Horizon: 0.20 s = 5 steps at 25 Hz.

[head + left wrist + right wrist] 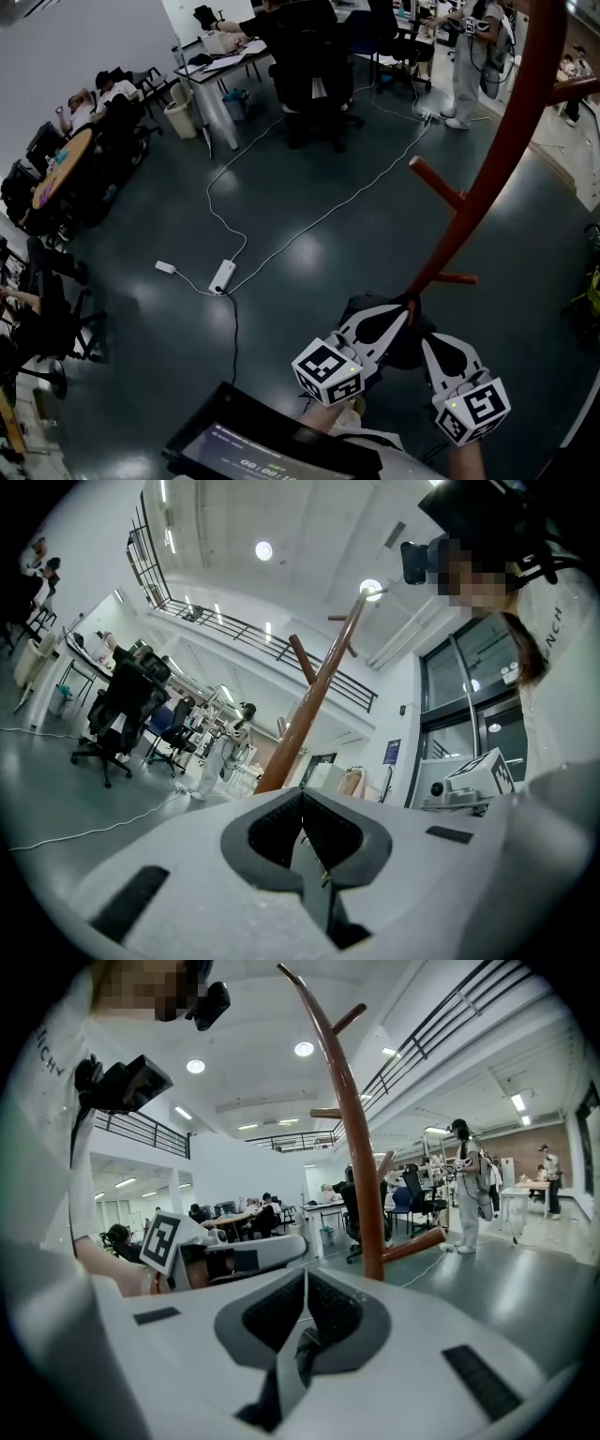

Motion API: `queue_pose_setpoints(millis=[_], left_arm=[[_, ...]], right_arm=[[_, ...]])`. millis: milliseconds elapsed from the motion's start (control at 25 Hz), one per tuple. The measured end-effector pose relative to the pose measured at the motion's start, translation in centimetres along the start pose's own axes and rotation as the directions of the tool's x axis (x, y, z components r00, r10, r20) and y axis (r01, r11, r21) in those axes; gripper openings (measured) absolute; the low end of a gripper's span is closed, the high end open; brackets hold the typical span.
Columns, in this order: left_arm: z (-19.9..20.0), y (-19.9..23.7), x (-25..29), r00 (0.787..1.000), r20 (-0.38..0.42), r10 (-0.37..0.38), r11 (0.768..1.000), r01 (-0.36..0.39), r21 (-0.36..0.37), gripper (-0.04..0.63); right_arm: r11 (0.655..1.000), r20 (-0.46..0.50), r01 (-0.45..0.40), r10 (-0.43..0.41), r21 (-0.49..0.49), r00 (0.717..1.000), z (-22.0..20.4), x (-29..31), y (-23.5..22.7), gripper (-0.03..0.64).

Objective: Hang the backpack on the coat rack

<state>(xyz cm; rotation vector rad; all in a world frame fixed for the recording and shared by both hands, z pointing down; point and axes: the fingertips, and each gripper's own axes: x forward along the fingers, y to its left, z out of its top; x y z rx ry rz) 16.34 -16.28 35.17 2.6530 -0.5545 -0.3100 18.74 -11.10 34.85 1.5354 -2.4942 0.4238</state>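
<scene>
The red-brown coat rack (497,150) curves up from just beyond my hands, with short pegs (436,183) along its pole. The black backpack (408,347) hangs low at the pole's foot, between my two grippers and mostly hidden by them. My left gripper (405,309) has its jaws closed, with dark backpack material in the throat behind them (302,794). My right gripper (427,339) is shut on a grey-black backpack strap (298,1354). Both gripper views look upward, with the rack pole (309,714) (361,1176) close ahead.
A white power strip (222,277) and long cables lie on the dark floor to the left. Office chairs (309,75), desks and seated people fill the back and left. Another person (469,56) stands at the far right. A dark screen (253,450) sits below my hands.
</scene>
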Motion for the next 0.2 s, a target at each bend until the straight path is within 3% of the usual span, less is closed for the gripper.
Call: queue_pose_setpoints(millis=[200], left_arm=[[-0.55,0.53,0.31,1.000,-0.001,0.004,1.000,-0.004,0.002,0.011]], right_arm=[[1.000,0.013,0.011,-0.011,-0.001,1.000,-0.22,0.05,-0.77,0.025]])
